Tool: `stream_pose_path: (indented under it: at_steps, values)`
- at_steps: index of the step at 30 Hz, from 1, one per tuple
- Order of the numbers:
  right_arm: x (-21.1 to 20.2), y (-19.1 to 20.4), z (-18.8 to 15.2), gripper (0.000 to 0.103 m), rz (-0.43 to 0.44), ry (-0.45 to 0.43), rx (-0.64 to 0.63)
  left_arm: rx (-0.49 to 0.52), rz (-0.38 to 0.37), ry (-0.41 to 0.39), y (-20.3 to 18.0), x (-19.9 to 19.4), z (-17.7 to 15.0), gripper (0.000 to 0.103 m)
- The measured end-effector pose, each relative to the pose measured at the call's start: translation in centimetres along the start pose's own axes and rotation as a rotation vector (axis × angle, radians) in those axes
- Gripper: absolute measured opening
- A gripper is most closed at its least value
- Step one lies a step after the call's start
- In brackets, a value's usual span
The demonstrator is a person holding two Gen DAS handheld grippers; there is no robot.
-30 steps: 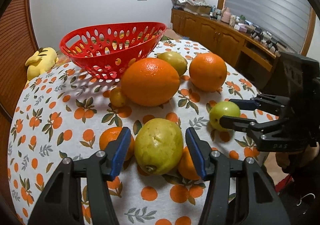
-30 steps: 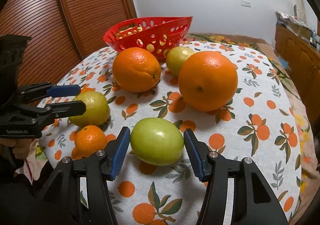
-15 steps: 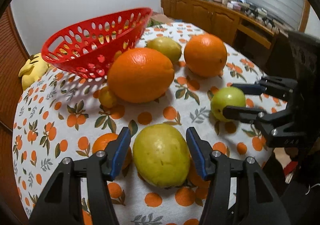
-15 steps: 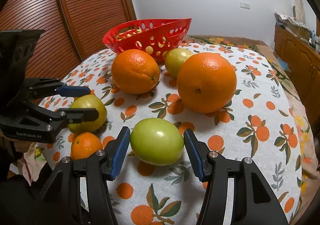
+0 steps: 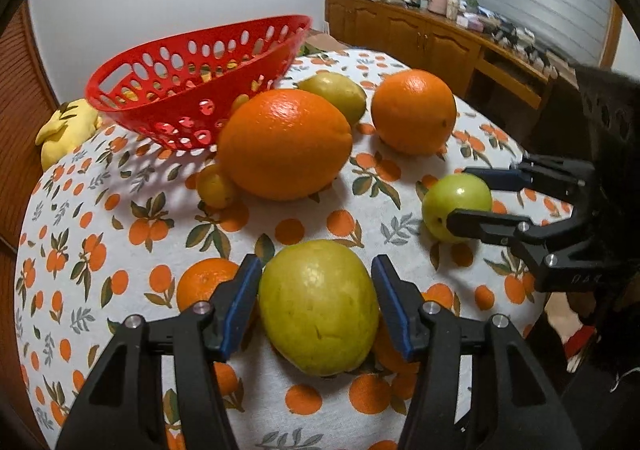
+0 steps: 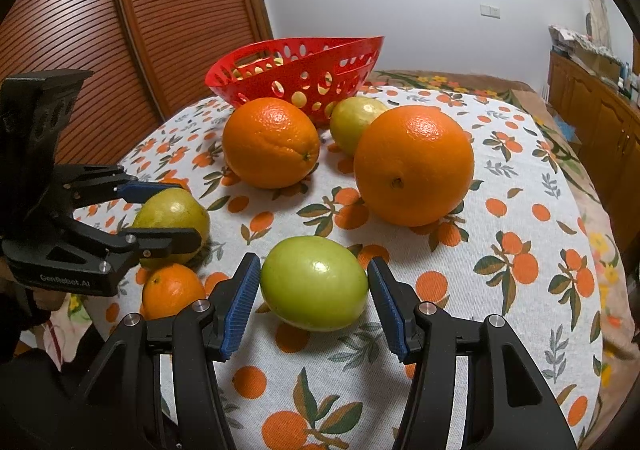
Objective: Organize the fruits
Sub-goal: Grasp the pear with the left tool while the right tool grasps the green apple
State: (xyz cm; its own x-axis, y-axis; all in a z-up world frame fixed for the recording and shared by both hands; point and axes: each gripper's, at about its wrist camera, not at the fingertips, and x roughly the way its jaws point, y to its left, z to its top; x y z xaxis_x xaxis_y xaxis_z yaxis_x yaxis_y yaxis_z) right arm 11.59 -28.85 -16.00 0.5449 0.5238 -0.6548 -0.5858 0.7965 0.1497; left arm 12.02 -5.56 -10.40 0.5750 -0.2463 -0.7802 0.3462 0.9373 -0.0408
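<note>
A yellow-green fruit (image 5: 318,310) lies on the orange-print tablecloth (image 5: 120,218) between my left gripper's (image 5: 316,264) blue pads. The jaws are closing and the pads rest against its sides. The right wrist view shows this gripper (image 6: 186,212) at the left, around the same fruit (image 6: 172,218). My right gripper (image 6: 313,262) holds a smooth green fruit (image 6: 314,284) on the cloth, pads touching both sides; the left wrist view has it (image 5: 459,194) at the right. A red perforated basket (image 5: 192,102) stands at the far side.
Two large oranges (image 5: 284,144) (image 5: 414,110) and another yellow-green fruit (image 5: 336,90) sit before the basket. A small yellow fruit (image 5: 216,186) and a small orange (image 5: 204,282) lie near my left gripper. A yellow plush toy (image 5: 66,126) lies far left; a wooden sideboard (image 5: 440,38) behind.
The left gripper tilted and shifted slightly around its fruit; the gaps beside the pads have gone. The right gripper and the green fruit have not moved.
</note>
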Motion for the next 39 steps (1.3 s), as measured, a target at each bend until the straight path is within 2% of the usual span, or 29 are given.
stream_pose_path:
  at_steps: [10, 13, 14, 15, 18, 20, 22, 24, 26, 32, 36, 39]
  values:
    - [0.5, 0.0, -0.3, 0.057, -0.032, 0.004, 0.002, -0.068, -0.028, -0.095, 0.8, -3.0, 0.7, 0.051]
    - [0.4, 0.0, -0.3, 0.057, -0.037, 0.002, -0.005, -0.076, -0.024, -0.120, 0.9, -3.7, 0.9, 0.041]
    - [0.4, 0.1, -0.3, 0.057, -0.038, 0.002, -0.005, -0.073, -0.019, -0.126, 0.9, -3.8, 1.0, 0.023]
    - [0.5, 0.1, -0.3, 0.057, -0.038, 0.001, -0.006, -0.061, -0.004, -0.115, 0.8, -3.6, 1.1, 0.022]
    - [0.4, 0.0, -0.3, 0.057, -0.034, 0.005, -0.002, -0.055, -0.030, -0.083, 0.8, -2.7, 1.0, 0.023]
    - [0.4, 0.1, -0.3, 0.057, -0.034, 0.005, -0.003, -0.036, -0.013, -0.086, 0.5, -2.7, 1.0, 0.025]
    - [0.4, 0.1, -0.3, 0.057, -0.034, 0.005, 0.000, -0.049, -0.032, -0.072, 0.5, -2.4, 1.1, 0.031]
    - [0.4, 0.1, -0.3, 0.057, -0.034, 0.006, -0.001, -0.049, -0.043, -0.056, 0.6, -2.0, 1.0, 0.045]
    - [0.4, 0.1, -0.3, 0.057, -0.034, 0.006, -0.002, -0.042, -0.051, -0.040, 0.3, -1.6, 0.8, 0.050]
    - [0.5, 0.1, -0.3, 0.057, -0.032, 0.005, 0.001, -0.050, -0.093, -0.029, 0.1, -0.8, 0.6, 0.055]
    - [0.5, 0.1, -0.3, 0.057, -0.030, 0.007, -0.001, -0.049, -0.112, -0.007, -0.2, 0.0, 0.6, 0.063]
    - [0.5, 0.0, -0.3, 0.057, -0.028, 0.007, 0.000, -0.063, -0.146, 0.019, -0.3, 1.0, 0.6, 0.063]
